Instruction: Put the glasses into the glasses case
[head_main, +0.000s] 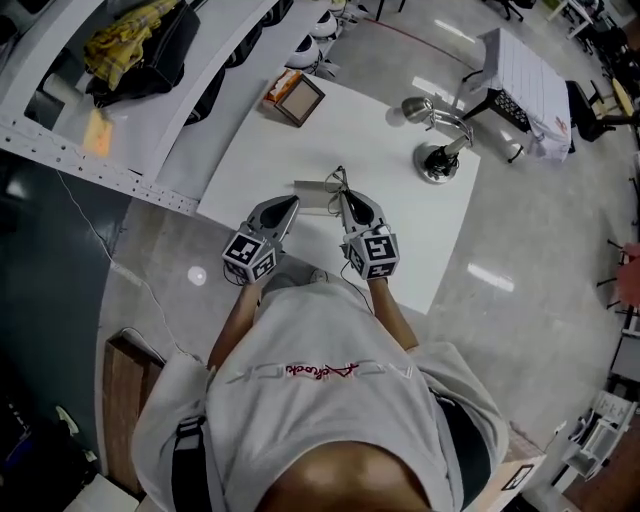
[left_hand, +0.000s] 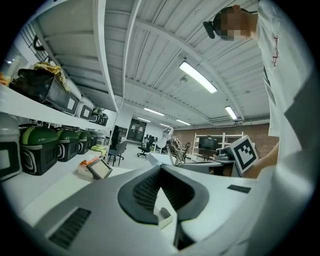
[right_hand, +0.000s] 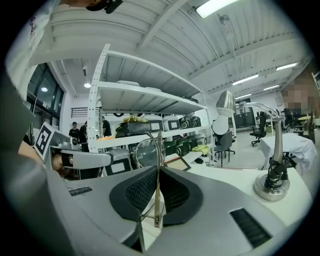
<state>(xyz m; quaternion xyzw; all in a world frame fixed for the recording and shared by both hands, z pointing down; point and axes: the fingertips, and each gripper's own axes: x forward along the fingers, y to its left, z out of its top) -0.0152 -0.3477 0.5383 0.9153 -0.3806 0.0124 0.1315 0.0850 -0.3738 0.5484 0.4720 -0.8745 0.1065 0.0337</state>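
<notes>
White desk (head_main: 375, 135) fills the middle of the head view, and both grippers hang over its near edge, side by side, pointing away from the person.

The right gripper (head_main: 345, 196) has its jaws closed to a thin slit on the glasses (head_main: 339, 184). In the right gripper view a temple arm runs straight up through the pinch. The wire frame stands upright above the jaws, with one round lens (right_hand: 148, 152) just left of them. The glasses are off the desk, held in the air above its near part.

The left gripper (head_main: 292, 207) shows its jaws drawn together in the left gripper view, the dark pads meeting at the tip. The pale oblong glasses case (head_main: 312, 196) lies just beyond that tip, between the two grippers and right beside the glasses. Whether the left jaws nip its edge cannot be made out.

A silver desk lamp (head_main: 438, 158) stands at the far right of the desk, its round base down and its head bent to the left. A small brown box (head_main: 293, 97) sits at the far left corner. To the left runs white shelving (head_main: 60, 120), with a yellow and black bag (head_main: 135, 45) on it.
</notes>
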